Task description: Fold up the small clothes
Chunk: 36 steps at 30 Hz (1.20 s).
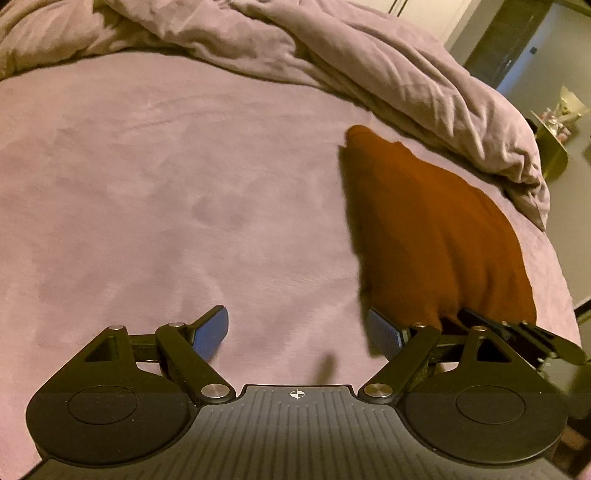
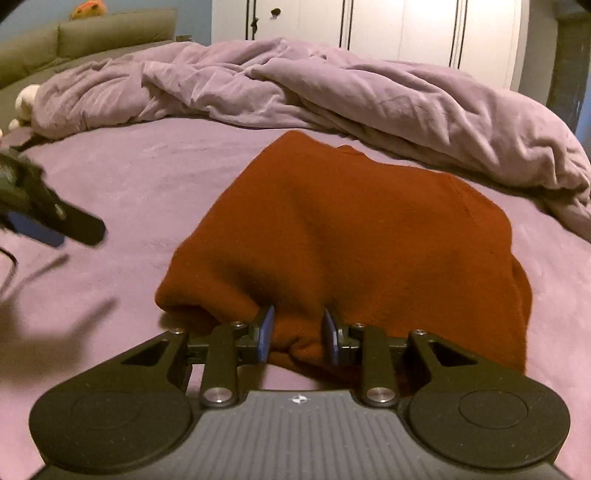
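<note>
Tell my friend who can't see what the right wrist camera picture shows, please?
The right gripper pinches the near edge of a rust-red garment lying on a purple bed sheet. A rumpled purple duvet is heaped behind it, and the left gripper shows blurred at the left edge.

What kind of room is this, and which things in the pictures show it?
Most likely a bedroom. The garment lies on a bed with a rumpled duvet behind it, and white wardrobe doors stand along the far wall.

bare sheet (image 1: 166,203) left of garment (image 2: 351,236); duvet (image 2: 369,99) blocks beyond.
</note>
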### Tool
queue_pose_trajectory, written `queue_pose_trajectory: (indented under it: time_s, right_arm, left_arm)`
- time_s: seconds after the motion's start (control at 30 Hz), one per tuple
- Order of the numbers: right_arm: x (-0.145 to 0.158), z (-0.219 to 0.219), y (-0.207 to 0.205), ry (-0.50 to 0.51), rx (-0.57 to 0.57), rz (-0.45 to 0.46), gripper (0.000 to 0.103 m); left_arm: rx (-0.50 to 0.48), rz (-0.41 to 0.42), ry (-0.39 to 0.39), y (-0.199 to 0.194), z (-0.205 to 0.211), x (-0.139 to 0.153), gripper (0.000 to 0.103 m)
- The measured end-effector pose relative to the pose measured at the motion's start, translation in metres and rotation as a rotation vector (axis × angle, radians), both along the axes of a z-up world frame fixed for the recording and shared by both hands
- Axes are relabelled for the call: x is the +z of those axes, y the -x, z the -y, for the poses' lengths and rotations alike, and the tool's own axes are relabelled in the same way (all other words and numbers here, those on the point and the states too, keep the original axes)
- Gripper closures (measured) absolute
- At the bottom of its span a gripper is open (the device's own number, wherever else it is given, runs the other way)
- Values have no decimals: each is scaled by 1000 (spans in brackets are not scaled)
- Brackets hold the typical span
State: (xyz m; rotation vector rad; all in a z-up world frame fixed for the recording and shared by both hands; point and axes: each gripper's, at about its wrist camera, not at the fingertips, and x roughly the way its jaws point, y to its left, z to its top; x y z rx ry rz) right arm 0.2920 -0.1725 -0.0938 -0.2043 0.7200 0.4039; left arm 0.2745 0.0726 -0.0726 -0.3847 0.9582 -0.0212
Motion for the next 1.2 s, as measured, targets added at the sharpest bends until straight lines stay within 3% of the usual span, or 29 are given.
queue_pose_trajectory:
  time_s: [0.1,0.2,0.3,0.4,0.5,0.57,0.67,0.73,0.83,0.9,1.07,1.17,1.2]
  right_arm:
    - [23,9,9,-89,-13,-28,74]
    - [38,30,14,-143,-68,10,71]
    - [37,50,2,-113,-155,7,72]
    - [15,66,-10,-16,-216,-51,77]
    - [16,81,-16,-67,-216,-74,78]
    - [29,91,-22,-150,-247,-76,75]
    - [40,107,-38,-235,-303,-62,36]
    - [35,122,-59,-300,-316,-107,36]
    - [8,151,-96,-519,-324,-304,36]
    - [-7,164,-107,-630,-349,-374,38]
    - [-27,171,-127,-750,-325,-445,40]
    - [-33,163,-137,-758,-299,-462,43]
    - [-33,160,-140,-754,-297,-464,48]
  left_arm:
    - [-19,10,25,-6,5,2,15]
    - [-26,19,35,-16,11,5,15]
    - [-36,10,63,-28,16,3,15]
    - [-44,-14,77,-40,18,-4,15]
    - [-58,-10,121,-50,14,-6,15]
    - [-73,6,151,-59,11,-6,14]
    - [-100,13,204,-76,12,-13,13]
    - [-105,-8,300,-88,10,-23,13]
    - [-61,-19,400,-103,6,-36,19]
    - [-47,-21,435,-111,6,-40,26]
    - [-59,-32,464,-131,13,-45,37]
    - [-35,-33,482,-134,13,-50,47]
    - [-32,-28,489,-133,12,-51,52]
